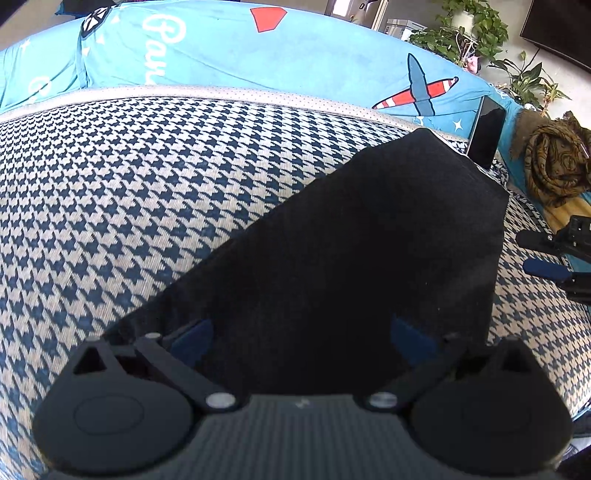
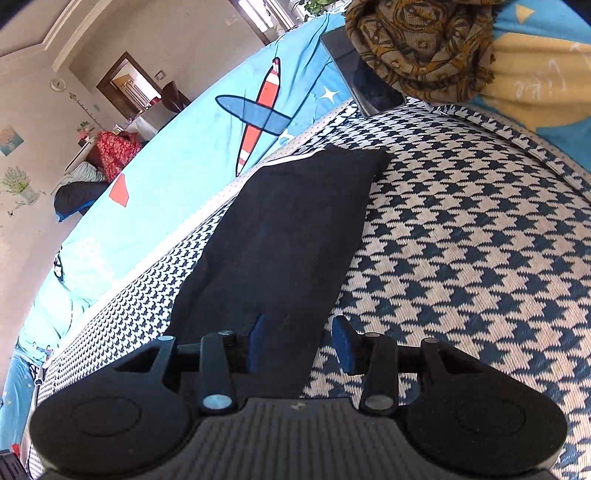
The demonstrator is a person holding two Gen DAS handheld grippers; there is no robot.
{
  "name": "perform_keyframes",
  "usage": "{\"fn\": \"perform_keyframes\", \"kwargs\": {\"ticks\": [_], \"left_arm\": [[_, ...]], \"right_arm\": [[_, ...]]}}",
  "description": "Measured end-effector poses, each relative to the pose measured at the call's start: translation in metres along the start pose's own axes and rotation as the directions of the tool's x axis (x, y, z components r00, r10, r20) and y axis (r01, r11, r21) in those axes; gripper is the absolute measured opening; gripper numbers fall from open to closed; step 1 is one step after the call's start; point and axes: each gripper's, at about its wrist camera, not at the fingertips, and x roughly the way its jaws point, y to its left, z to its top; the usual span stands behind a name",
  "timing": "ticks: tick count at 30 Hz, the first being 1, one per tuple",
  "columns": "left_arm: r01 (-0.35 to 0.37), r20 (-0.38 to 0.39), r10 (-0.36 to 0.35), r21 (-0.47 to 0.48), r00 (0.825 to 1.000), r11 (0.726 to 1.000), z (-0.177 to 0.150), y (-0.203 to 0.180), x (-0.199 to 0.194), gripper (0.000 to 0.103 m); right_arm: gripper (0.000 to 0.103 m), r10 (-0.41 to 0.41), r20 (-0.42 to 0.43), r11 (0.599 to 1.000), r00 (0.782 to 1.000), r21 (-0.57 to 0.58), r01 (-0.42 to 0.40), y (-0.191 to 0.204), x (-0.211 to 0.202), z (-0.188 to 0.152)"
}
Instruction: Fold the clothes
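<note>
In the right wrist view the right gripper (image 2: 301, 345) has its jaws partly apart, the black garment's (image 2: 280, 240) near edge lying between them with neither blue pad pressing it. In the left wrist view the left gripper (image 1: 301, 338) stands with its jaws wide over the same dark cloth; its fingertips merge with the black fabric, so contact is hard to make out. The garment lies as a folded strip on the houndstooth cushion (image 2: 461, 240). Beyond it a phone (image 2: 364, 79) leans by a brown patterned scarf (image 2: 421, 48) against the blue printed cover (image 1: 258, 55). Only the left view shows the houseplants (image 1: 469, 33); only the right shows a far doorway (image 2: 131, 86).
</note>
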Motion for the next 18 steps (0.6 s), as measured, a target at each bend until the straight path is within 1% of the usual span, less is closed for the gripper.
{"fn": "perform_keyframes", "kwargs": {"ticks": [7,14,18], "left_arm": [[-0.04,0.021,0.039,0.036,0.999,0.999,-0.021,-0.009,-0.008,0.103],[-0.11,0.049,0.105,0.12,0.993,0.987,-0.038,-0.026,-0.009,0.103],[-0.106,0.06,0.101,0.1,0.993,0.989,-0.045,-0.026,-0.015,0.103]], "right_arm": [[0.042,0.012,-0.046,0.999,0.999,-0.035,-0.014,0.007,-0.004,-0.026],[0.042,0.017,-0.086,0.999,0.996,-0.039,-0.021,0.009,0.0,-0.038],[0.042,0.014,-0.093,0.999,0.996,-0.042,-0.018,0.011,0.0,-0.045]]}}
